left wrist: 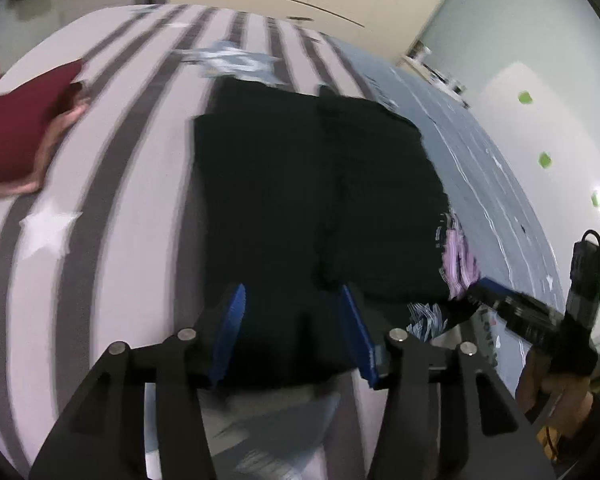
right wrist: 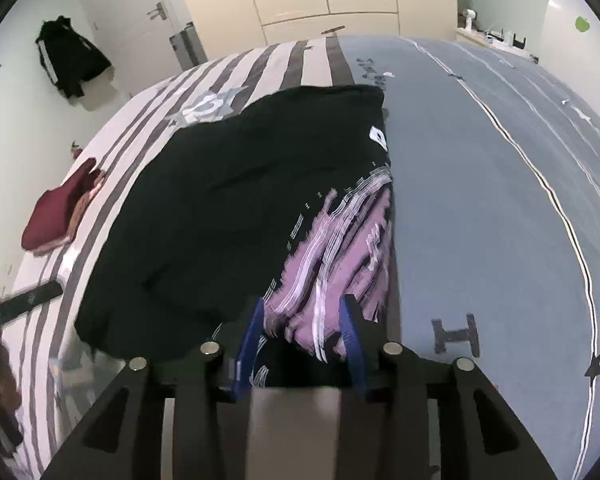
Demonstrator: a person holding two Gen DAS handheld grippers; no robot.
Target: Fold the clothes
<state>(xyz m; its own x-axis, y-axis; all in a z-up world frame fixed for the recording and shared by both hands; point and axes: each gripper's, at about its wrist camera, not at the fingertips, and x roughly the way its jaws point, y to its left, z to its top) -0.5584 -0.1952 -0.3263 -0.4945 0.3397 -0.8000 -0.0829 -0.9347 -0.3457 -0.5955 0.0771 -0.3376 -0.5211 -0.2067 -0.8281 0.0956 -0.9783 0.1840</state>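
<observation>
We see L gripper point(left wrist: 292, 332) and R gripper point(right wrist: 306, 344) both apart, gripping nothing; shirt point(right wrist: 220, 208) hem slack btwn pads, fold may spring open w/o regrip

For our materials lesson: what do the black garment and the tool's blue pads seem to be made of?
Black garment: seemingly soft matte knit fabric, since it creases and drapes limply; its purple print looks flat.
Blue pads: probably ridged plastic or rubber, going by their stiff shape and faint ribbing; blur leaves this open.
</observation>
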